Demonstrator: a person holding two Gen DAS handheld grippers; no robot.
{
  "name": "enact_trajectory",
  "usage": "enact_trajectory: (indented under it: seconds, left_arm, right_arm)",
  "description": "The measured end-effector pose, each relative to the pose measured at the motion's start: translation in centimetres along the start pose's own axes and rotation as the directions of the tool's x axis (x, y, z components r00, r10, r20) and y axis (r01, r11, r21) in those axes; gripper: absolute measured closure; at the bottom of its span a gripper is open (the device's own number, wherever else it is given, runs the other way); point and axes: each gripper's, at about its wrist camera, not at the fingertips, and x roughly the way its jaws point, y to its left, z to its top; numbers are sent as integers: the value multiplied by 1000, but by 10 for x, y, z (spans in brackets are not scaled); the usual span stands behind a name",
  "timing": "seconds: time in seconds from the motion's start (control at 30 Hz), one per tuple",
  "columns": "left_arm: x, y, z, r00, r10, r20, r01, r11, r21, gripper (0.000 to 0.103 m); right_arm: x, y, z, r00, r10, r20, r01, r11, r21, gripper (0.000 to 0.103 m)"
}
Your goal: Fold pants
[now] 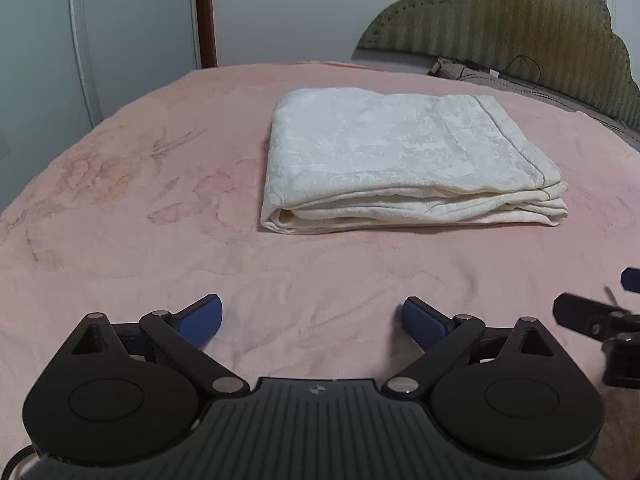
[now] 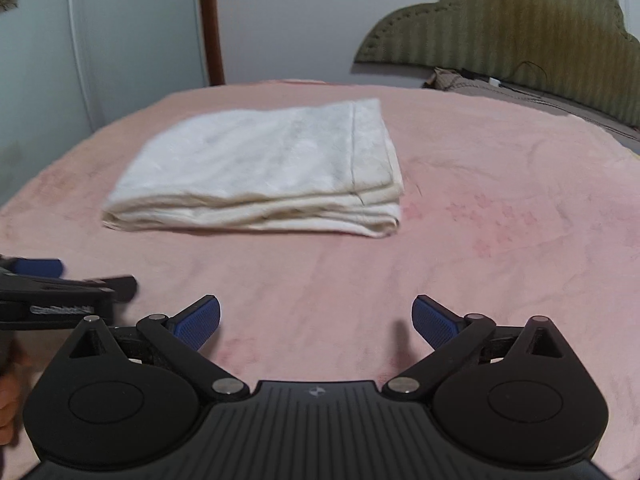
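Observation:
The white pants lie folded into a flat rectangular stack on the pink bedspread, ahead of both grippers. They also show in the right wrist view, left of centre. My left gripper is open and empty, low over the bedspread, short of the stack. My right gripper is open and empty, also short of the stack. The right gripper shows at the right edge of the left wrist view. The left gripper shows at the left edge of the right wrist view.
An olive padded headboard stands at the back right with grey bedding below it. A pale wardrobe door and a brown wooden post stand behind the bed at the left.

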Motion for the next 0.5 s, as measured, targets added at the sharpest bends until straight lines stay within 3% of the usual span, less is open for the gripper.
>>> enact_trajectory:
  seconds: [0.1, 0.5]
  left_arm:
    - [0, -3, -4, 1000, 11, 15, -11, 1000, 14, 0]
    - [0, -4, -9, 999, 17, 29, -17, 1000, 7, 0]
  right_arm:
    - [10, -4, -8, 999, 23, -34, -21, 999, 41, 0]
    - [10, 2, -19, 1000, -9, 14, 8, 1000, 25, 0]
